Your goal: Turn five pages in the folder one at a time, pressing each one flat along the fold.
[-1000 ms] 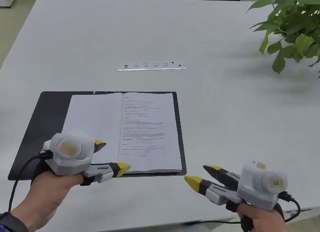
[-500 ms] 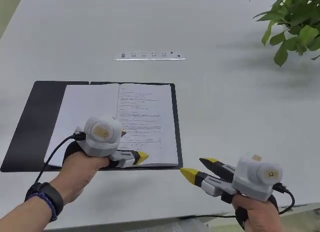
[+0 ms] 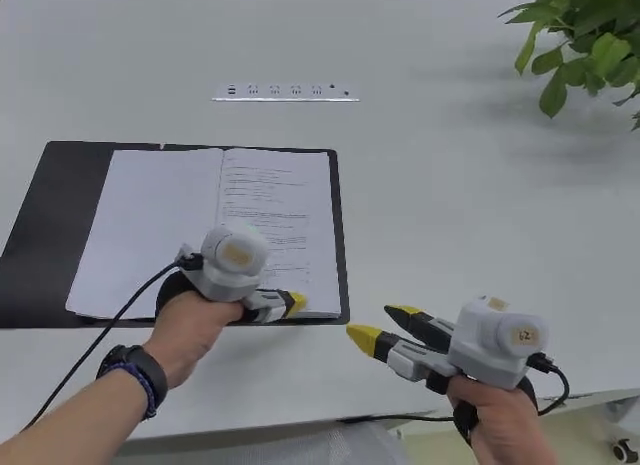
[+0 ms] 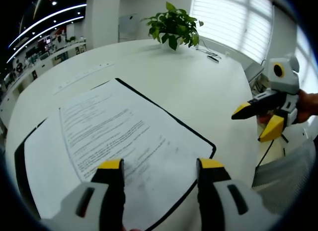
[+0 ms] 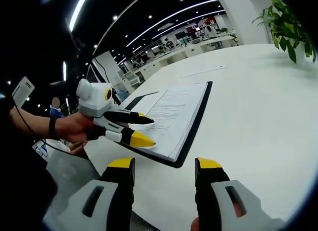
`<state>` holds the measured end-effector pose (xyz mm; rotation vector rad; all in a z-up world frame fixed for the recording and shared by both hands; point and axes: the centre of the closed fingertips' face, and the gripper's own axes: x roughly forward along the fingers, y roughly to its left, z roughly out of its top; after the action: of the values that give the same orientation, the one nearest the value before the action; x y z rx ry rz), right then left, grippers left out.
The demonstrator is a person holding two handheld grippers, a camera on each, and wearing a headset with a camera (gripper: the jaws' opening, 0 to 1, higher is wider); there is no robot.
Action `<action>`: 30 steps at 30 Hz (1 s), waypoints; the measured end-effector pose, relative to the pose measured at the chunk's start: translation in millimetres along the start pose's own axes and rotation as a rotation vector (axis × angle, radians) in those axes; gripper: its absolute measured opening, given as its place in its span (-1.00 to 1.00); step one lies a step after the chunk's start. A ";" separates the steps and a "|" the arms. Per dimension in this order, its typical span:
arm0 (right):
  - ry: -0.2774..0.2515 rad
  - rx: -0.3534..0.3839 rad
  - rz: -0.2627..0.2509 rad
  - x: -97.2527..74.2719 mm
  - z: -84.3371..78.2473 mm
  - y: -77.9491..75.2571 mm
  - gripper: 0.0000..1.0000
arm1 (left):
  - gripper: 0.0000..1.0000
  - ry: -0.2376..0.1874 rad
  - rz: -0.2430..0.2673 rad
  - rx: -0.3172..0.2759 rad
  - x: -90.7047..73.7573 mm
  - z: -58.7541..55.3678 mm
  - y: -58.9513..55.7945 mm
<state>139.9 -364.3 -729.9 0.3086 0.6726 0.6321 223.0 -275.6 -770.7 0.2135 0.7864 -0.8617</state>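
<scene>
A black folder [image 3: 40,220] lies open on the white table, with a blank left page [image 3: 150,220] and a printed right page [image 3: 275,210]. My left gripper [image 3: 288,304] hovers over the bottom right corner of the printed page [image 4: 114,136], and its own view shows the left gripper [image 4: 161,166] open with nothing between the jaws. My right gripper [image 3: 381,325] is open and empty over bare table, just right of the folder's lower right corner. From the right gripper [image 5: 164,164] I see the left gripper [image 5: 141,129] above the folder [image 5: 196,116].
A flush socket strip [image 3: 285,91] sits in the table beyond the folder. A leafy plant [image 3: 585,35] stands at the far right. The table's near edge [image 3: 300,410] runs just under both hands. A cable [image 3: 110,330] trails from the left gripper.
My left gripper has moved right, from the fold area to the printed page's bottom right corner. The right gripper stays put. The head view has shifted.
</scene>
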 end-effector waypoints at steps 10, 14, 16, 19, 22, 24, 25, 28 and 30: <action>0.005 0.002 0.005 1.6 0.6 -1.2 -0.08 | 0.27 0.001 0.025 0.020 20.7 4.0 -15.2; -0.001 0.013 0.004 0.9 1.6 -2.7 -0.08 | 0.27 0.010 0.054 0.063 23.4 2.0 -14.1; -0.002 0.020 0.002 0.7 1.0 -4.3 -0.09 | 0.27 0.001 0.067 0.083 24.0 0.6 -13.8; 0.002 0.024 0.002 1.8 0.0 -6.3 -0.10 | 0.26 -0.011 0.063 0.079 22.4 1.6 -11.7; 0.001 0.026 0.007 5.1 2.0 -8.1 -0.13 | 0.16 -0.018 0.068 0.068 21.0 2.4 -6.4; -0.009 0.029 0.012 8.5 7.1 -9.1 -0.14 | 0.11 -0.019 0.067 0.062 21.3 3.1 -4.0; -0.013 0.031 0.014 10.4 9.3 -9.6 -0.14 | 0.08 -0.019 0.070 0.065 21.5 3.1 -3.3; -0.025 0.033 0.018 17.8 17.5 -10.8 -0.15 | 0.02 -0.020 0.075 0.067 21.4 2.8 -2.1; -0.037 0.038 0.024 23.3 23.9 -10.3 -0.16 | 0.00 -0.025 0.080 0.064 21.6 2.9 -0.9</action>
<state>174.4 -359.0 -728.0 0.3638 0.6473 0.6358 232.5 -290.4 -783.6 0.2884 0.7232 -0.8126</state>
